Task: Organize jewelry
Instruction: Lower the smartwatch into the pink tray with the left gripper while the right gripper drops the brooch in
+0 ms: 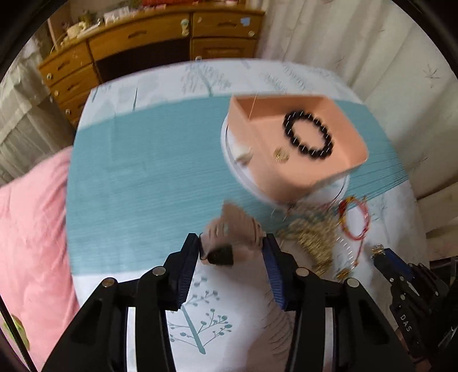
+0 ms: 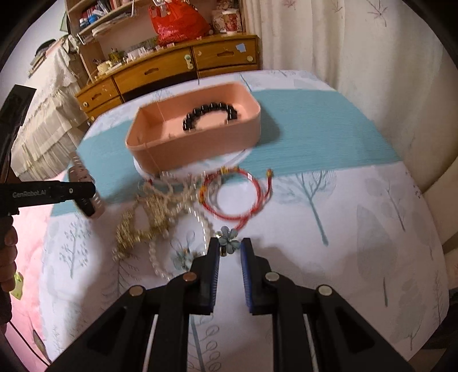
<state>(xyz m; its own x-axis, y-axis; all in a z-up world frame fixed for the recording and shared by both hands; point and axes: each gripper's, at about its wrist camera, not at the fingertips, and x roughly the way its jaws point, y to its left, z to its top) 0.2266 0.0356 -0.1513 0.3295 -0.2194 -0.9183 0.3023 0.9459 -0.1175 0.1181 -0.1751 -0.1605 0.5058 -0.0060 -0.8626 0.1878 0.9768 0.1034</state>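
Bedspread (image 2: 329, 229) strewn with jewelry beside a pink box (image 2: 194, 143).
Left gripper (image 1: 233, 246) clamps a pink watch (image 1: 229, 229); right gripper (image 2: 230, 247) pinches a blue flower earring (image 2: 229, 240).

A round table (image 2: 357, 229) draped in a white cloth printed with pale blue trees, a teal runner (image 2: 315, 128) laid across its far half. Behind its far edge stands a wooden dresser (image 2: 171, 68) with cluttered shelves and a red bag (image 2: 177, 23) on top. Cream curtains (image 2: 357, 48) hang beyond the right edge; pink bedding (image 1: 31, 229) lies off the left edge.
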